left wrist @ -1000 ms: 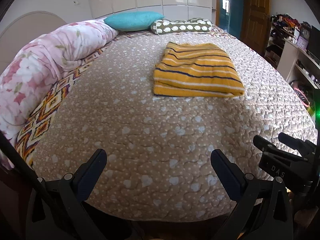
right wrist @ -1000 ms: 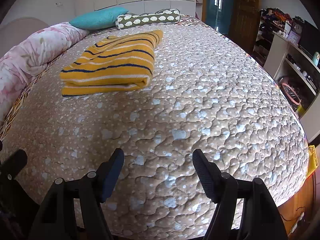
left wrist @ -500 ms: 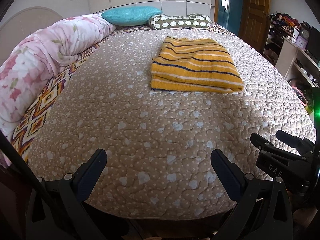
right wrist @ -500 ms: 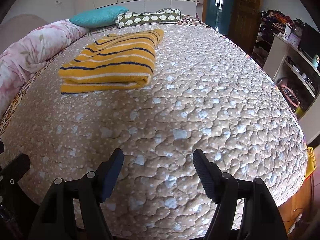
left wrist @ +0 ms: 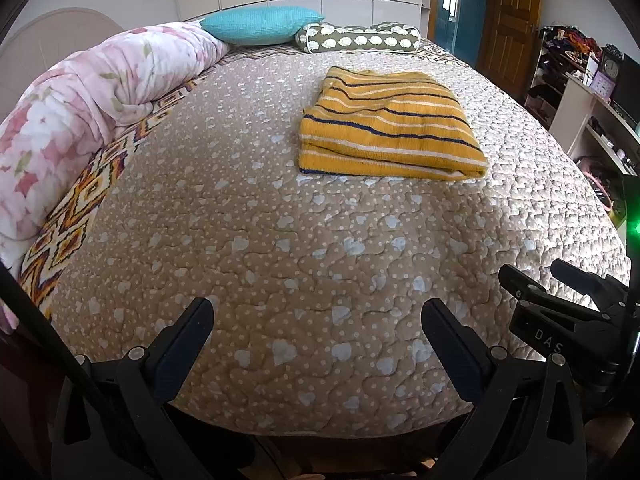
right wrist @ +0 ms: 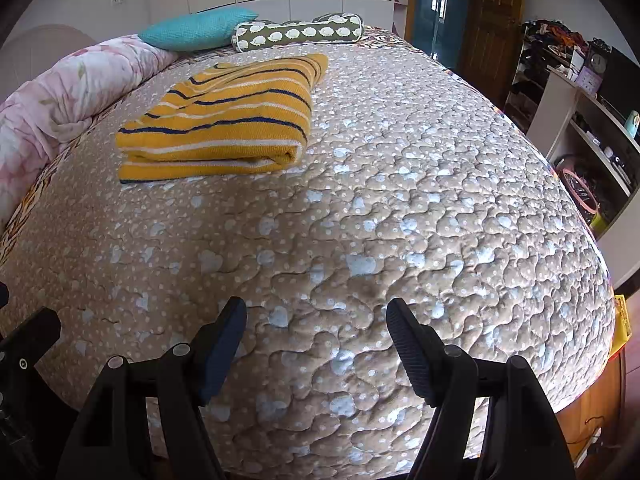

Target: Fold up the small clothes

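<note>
Jaws on my left gripper (left wrist: 318, 334) and right gripper (right wrist: 316, 334) both stand wide apart with nothing between them, hovering side by side over the near edge of the bed (left wrist: 320, 264). On its quilted tan cover, the pink floral duvet (left wrist: 80, 108) runs along the left side. The folded yellow striped garment (left wrist: 390, 128) lies flat further up, well clear of both grippers.

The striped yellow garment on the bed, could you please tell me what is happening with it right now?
The yellow knitted garment with navy and white stripes lies folded on the beige quilted bedspread, and nothing is touching it. A person holds a tool in each hand; the left tool and the right tool are both open and empty, near the foot of the bed, well short of the garment.
</note>
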